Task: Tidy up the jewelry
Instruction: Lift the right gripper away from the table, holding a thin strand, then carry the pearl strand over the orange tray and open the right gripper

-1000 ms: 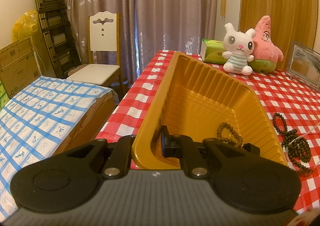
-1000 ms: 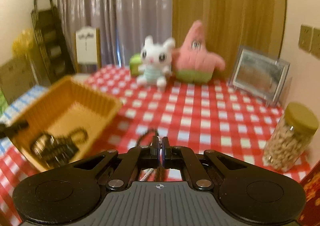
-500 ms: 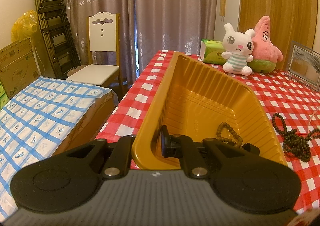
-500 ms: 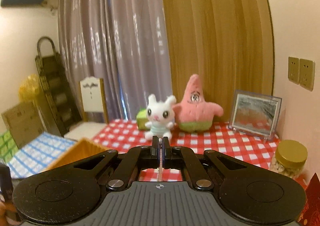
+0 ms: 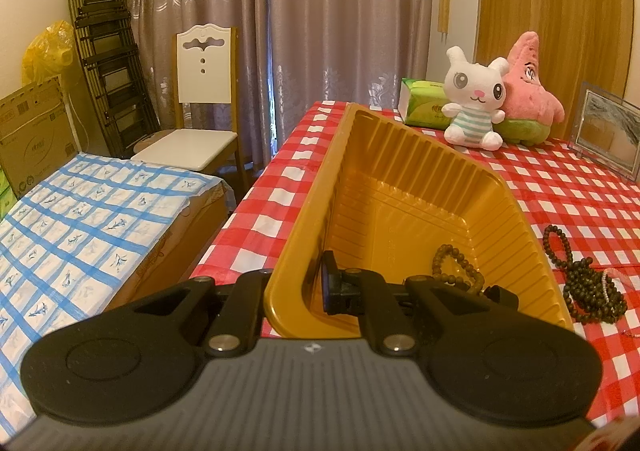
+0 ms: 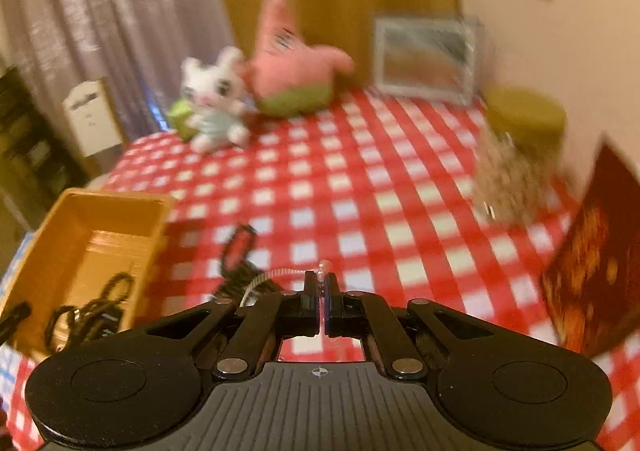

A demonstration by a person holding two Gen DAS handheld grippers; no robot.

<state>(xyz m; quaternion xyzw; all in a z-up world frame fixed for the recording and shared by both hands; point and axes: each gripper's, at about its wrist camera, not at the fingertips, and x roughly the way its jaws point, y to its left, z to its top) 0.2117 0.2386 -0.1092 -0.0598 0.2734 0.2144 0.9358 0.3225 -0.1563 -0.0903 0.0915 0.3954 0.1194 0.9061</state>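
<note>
Checked tablecloth (image 5: 560,187): one yellow tray (image 5: 400,179) pinched by left gripper (image 5: 298,287), two bead strings, right gripper (image 6: 320,285) fingers tight on thin chain (image 6: 272,274).

- Table with red-white checked cloth (image 5: 560,191): fills right half of left wrist frame.
- Directly on it: yellow tray (image 5: 400,187), centre; dark bead strand (image 5: 588,283), right; plush rabbit (image 5: 474,111), pink starfish plush (image 5: 528,91), tissue pack (image 5: 422,101), picture frame (image 5: 608,131), upper right.

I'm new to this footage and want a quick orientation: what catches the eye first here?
The golden tray dominates, its near wall clamped by the left gripper, with a brown bead bracelet inside. To its right on the red checked tablecloth lies a heap of dark beads. At the table's far end sit a white bunny plush and a pink starfish plush.
</note>
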